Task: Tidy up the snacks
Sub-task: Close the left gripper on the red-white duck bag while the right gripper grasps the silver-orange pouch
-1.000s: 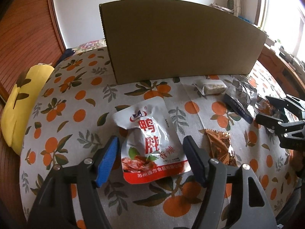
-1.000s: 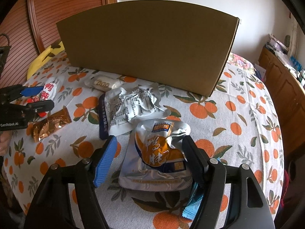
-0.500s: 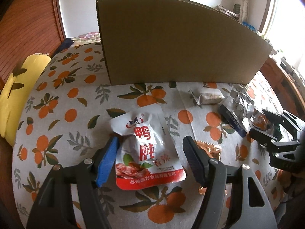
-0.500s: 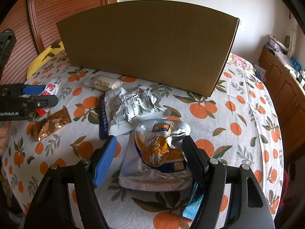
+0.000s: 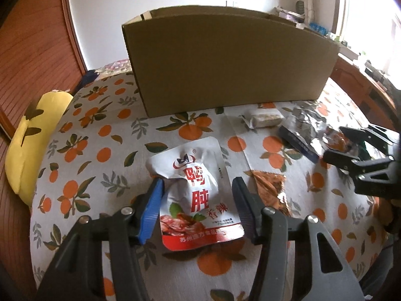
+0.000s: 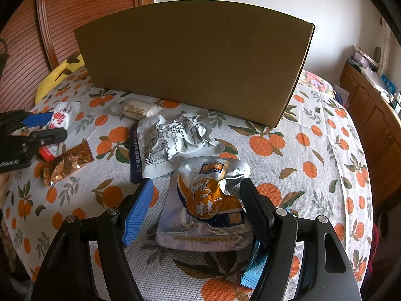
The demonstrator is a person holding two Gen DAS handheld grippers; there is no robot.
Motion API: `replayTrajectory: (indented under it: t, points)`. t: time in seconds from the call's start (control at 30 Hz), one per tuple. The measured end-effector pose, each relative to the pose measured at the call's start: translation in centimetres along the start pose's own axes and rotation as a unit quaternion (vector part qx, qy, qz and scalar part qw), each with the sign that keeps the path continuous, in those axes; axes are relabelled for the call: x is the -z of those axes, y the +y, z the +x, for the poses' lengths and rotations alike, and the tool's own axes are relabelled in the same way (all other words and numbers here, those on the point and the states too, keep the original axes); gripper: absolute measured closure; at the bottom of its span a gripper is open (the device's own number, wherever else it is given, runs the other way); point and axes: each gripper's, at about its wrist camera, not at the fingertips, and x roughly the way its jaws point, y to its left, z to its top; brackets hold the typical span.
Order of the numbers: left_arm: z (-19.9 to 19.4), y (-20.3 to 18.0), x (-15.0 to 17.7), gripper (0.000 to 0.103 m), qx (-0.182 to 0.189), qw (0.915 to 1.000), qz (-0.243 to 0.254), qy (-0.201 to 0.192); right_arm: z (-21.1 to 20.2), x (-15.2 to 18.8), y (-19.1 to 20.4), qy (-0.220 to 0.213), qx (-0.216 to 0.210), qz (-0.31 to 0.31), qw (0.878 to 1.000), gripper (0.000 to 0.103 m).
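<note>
Daylit, window glare (right side), fisheye-warped edges.

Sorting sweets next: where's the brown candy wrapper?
The brown candy wrapper lies on the tablecloth just right of the red-and-white pouch in the left wrist view, in front of the cardboard box.

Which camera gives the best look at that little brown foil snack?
The right wrist view: the brown foil snack lies whole and unobstructed there. The left wrist view shows it only partly, cut off behind the left claw's finger.
</note>
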Motion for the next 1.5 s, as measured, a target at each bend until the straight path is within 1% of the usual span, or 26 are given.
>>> replayTrajectory:
  t: [0.27, 0.37, 0.53, 0.67, 0.73, 0.8, 0.83, 1.03, 1.27, 1.5]
  points:
    - [-2.7, -0.7, 0.4, 0.048, 0.018, 0.9993, 0.001, -0.034, 0.1, -0.2, 0.0, 0.004, 0.0, -0.002, 1.0, 0.03]
    - [-3.5, -0.9, 0.6, 0.048, 0.027, 0.9987, 0.0, -0.043, 0.2, -0.5, -0.2, 0.017, -0.008, -0.003, 1.0, 0.029]
    - [-4.5, -1.4, 1.1, 0.048, 0.039, 0.9978, 0.005, -0.053, 0.1, -0.8, -0.1, 0.046, -0.007, -0.012, 0.999, 0.031]
    - [-4.9, -1.8, 1.4, 0.048, 0.045, 0.9972, 0.01, -0.058, -0.2, -0.8, 0.0, 0.06, -0.006, -0.014, 0.998, 0.043]
    - [-5.1, -2.0, 1.5, 0.048, 0.049, 0.9969, 0.011, -0.061, -0.4, -0.8, 0.0, 0.063, 0.003, -0.014, 0.998, 0.05]
    - [-5.3, -2.1, 1.7, 0.048, 0.055, 0.9965, 0.009, -0.062, -0.7, -0.8, -0.2, 0.063, 0.011, -0.01, 0.998, 0.063]
    - [-5.4, -2.1, 1.7, 0.048, 0.057, 0.9964, 0.009, -0.062, -0.8, -0.9, -0.4, 0.063, 0.01, -0.006, 0.998, 0.064]
    - [-5.9, -2.2, 2.0, 0.048, 0.063, 0.9958, 0.009, -0.066, -1.7, -0.6, 0.2, 0.054, 0.022, -0.008, 0.998, 0.066]
    - [-6.4, -2.3, 2.2, 0.047, 0.065, 0.9952, 0.008, -0.072, -3.2, -0.1, 1.5, 0.037, 0.016, -0.01, 0.999, 0.066]
    - [-6.9, -2.5, 2.1, 0.047, 0.066, 0.9944, 0.01, -0.082, -5.5, 0.5, 1.3, 0.014, 0.009, 0.002, 1.0, 0.066]
